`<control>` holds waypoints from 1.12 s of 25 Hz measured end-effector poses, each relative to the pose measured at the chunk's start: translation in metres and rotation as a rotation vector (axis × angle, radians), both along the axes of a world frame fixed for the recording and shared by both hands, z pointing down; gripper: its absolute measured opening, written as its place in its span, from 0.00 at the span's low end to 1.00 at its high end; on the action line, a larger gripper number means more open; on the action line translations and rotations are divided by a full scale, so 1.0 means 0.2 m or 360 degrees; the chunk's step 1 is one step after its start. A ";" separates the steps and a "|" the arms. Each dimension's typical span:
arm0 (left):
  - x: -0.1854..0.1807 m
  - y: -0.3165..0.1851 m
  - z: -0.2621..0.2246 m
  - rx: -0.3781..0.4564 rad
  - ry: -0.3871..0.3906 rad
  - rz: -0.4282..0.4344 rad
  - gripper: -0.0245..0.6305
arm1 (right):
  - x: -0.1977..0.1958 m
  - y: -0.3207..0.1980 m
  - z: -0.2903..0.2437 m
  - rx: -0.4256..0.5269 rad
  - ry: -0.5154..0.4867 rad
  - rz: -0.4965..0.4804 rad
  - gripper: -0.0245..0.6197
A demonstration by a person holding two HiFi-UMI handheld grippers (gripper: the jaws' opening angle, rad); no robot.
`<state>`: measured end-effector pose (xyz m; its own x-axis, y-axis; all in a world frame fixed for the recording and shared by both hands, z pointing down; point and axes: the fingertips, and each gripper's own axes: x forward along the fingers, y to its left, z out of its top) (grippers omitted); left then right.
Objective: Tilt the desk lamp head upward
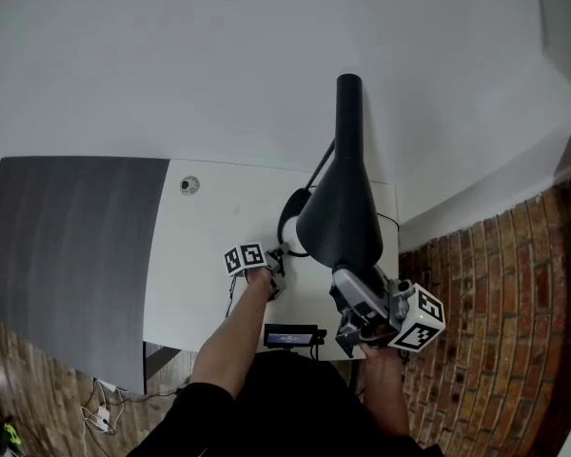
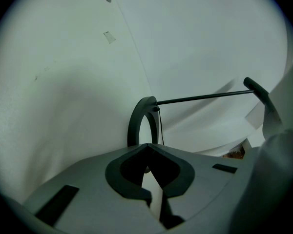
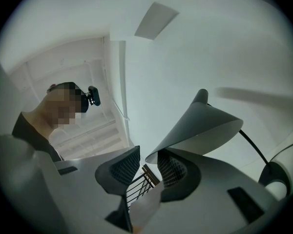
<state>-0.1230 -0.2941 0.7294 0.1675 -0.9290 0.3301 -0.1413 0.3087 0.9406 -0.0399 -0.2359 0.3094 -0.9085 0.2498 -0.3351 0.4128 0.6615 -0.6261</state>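
Note:
A black desk lamp stands on the white desk point(image 1: 200, 255). Its cone head point(image 1: 347, 208) points away from me and its ring base point(image 1: 290, 222) lies flat. My left gripper point(image 1: 271, 272) is low at the ring's near edge; in the left gripper view its tips point(image 2: 147, 147) meet, shut, right in front of the ring base point(image 2: 136, 121). The thin lamp arm point(image 2: 205, 98) runs off to the right. My right gripper point(image 1: 357, 327) is at the head's wide rim. There the jaws point(image 3: 147, 162) stand apart, with the lamp head point(image 3: 200, 128) rim against the right pad point(image 3: 172, 168).
A cable grommet point(image 1: 189, 186) sits at the desk's back left. A small black device with a lit screen point(image 1: 290, 335) is at the front edge. A dark grey panel point(image 1: 67, 246) lies left of the desk, and brick-patterned floor point(image 1: 495, 293) lies to the right.

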 end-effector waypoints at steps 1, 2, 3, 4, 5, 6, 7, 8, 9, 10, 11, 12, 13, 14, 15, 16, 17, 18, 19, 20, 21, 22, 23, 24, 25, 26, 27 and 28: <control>0.00 0.00 0.00 0.0000 0.0000 0.0000 0.05 | 0.00 0.00 -0.01 0.0007 -0.0002 0.0002 0.22; 0.00 0.00 0.00 0.0000 0.0001 0.0001 0.05 | 0.00 0.00 -0.01 0.0012 -0.0005 0.0004 0.22; 0.00 0.00 0.01 0.0000 0.0002 0.0001 0.05 | -0.01 0.00 -0.02 0.0017 -0.0007 0.0005 0.22; 0.00 0.00 0.01 0.0000 0.0003 0.0002 0.05 | -0.01 0.00 -0.03 0.0021 -0.0009 0.0006 0.22; 0.00 0.00 0.01 0.0001 0.0003 0.0002 0.05 | -0.01 0.00 -0.03 0.0026 -0.0012 0.0006 0.22; 0.00 0.00 0.01 0.0002 0.0003 0.0001 0.05 | 0.00 0.00 -0.04 0.0031 -0.0016 0.0006 0.22; 0.00 0.00 0.01 0.0003 0.0003 0.0001 0.06 | 0.00 0.01 -0.05 0.0037 -0.0022 0.0005 0.22; 0.00 0.00 0.00 0.0003 0.0003 0.0000 0.06 | 0.00 0.01 -0.06 0.0042 -0.0028 0.0003 0.22; 0.00 0.00 0.00 0.0003 0.0003 0.0000 0.05 | 0.00 0.01 -0.07 0.0047 -0.0035 0.0002 0.22; 0.00 0.00 0.00 0.0003 0.0003 0.0000 0.05 | 0.00 0.00 -0.09 0.0052 -0.0042 0.0001 0.22; 0.00 0.00 0.01 0.0002 0.0002 0.0001 0.06 | 0.00 0.00 -0.10 0.0058 -0.0049 0.0001 0.22; 0.00 0.00 0.01 0.0001 0.0002 0.0001 0.06 | 0.00 0.00 -0.11 0.0064 -0.0055 0.0002 0.22; 0.00 0.00 0.00 0.0001 0.0001 0.0001 0.06 | -0.01 0.00 -0.13 0.0071 -0.0061 0.0002 0.22; 0.00 0.00 0.00 0.0002 -0.0001 0.0001 0.05 | -0.01 0.00 -0.14 0.0079 -0.0067 0.0002 0.22; 0.00 0.00 0.00 0.0002 -0.0001 0.0000 0.05 | -0.01 0.00 -0.15 0.0086 -0.0073 0.0003 0.22; 0.00 0.00 0.00 0.0002 -0.0001 0.0000 0.05 | 0.00 0.01 -0.16 0.0093 -0.0078 0.0003 0.22; 0.00 0.00 0.00 0.0002 0.0000 0.0001 0.05 | 0.00 0.01 -0.17 0.0099 -0.0083 0.0003 0.22; 0.00 0.00 0.00 0.0002 0.0000 0.0001 0.05 | 0.00 0.01 -0.18 0.0106 -0.0086 0.0003 0.22; 0.00 0.00 0.00 0.0003 -0.0001 0.0002 0.05 | 0.00 0.01 -0.19 0.0112 -0.0089 0.0003 0.22; 0.00 0.00 0.00 0.0003 -0.0003 0.0001 0.05 | 0.00 0.00 -0.19 0.0118 -0.0091 0.0003 0.22; 0.00 0.00 0.00 0.0003 -0.0003 0.0001 0.05 | -0.01 0.00 -0.20 0.0123 -0.0095 0.0003 0.22; 0.00 0.00 0.00 0.0002 -0.0002 0.0001 0.05 | -0.01 0.00 -0.21 0.0127 -0.0099 0.0004 0.22; 0.00 0.00 0.00 0.0000 -0.0001 0.0000 0.06 | -0.01 0.00 -0.22 0.0132 -0.0104 0.0005 0.22; 0.00 0.00 0.00 -0.0001 0.0000 -0.0001 0.06 | -0.01 0.00 -0.23 0.0137 -0.0107 0.0006 0.22; 0.00 0.00 0.00 -0.0001 -0.0001 -0.0001 0.05 | -0.01 0.00 -0.23 0.0142 -0.0110 0.0007 0.22; 0.00 0.00 0.00 -0.0001 -0.0003 -0.0001 0.06 | -0.01 0.00 -0.24 0.0146 -0.0113 0.0008 0.22; 0.00 0.00 0.00 -0.0001 -0.0004 0.0000 0.05 | -0.01 -0.01 -0.25 0.0150 -0.0116 0.0008 0.22; 0.00 -0.01 0.00 0.0000 -0.0004 0.0000 0.05 | -0.02 -0.01 -0.26 0.0154 -0.0118 0.0009 0.22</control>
<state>-0.1229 -0.2951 0.7302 0.1668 -0.9289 0.3306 -0.1436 0.3089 0.9402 -0.0430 -0.2374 0.2579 -0.8834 0.2794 -0.3761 0.4520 0.7197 -0.5270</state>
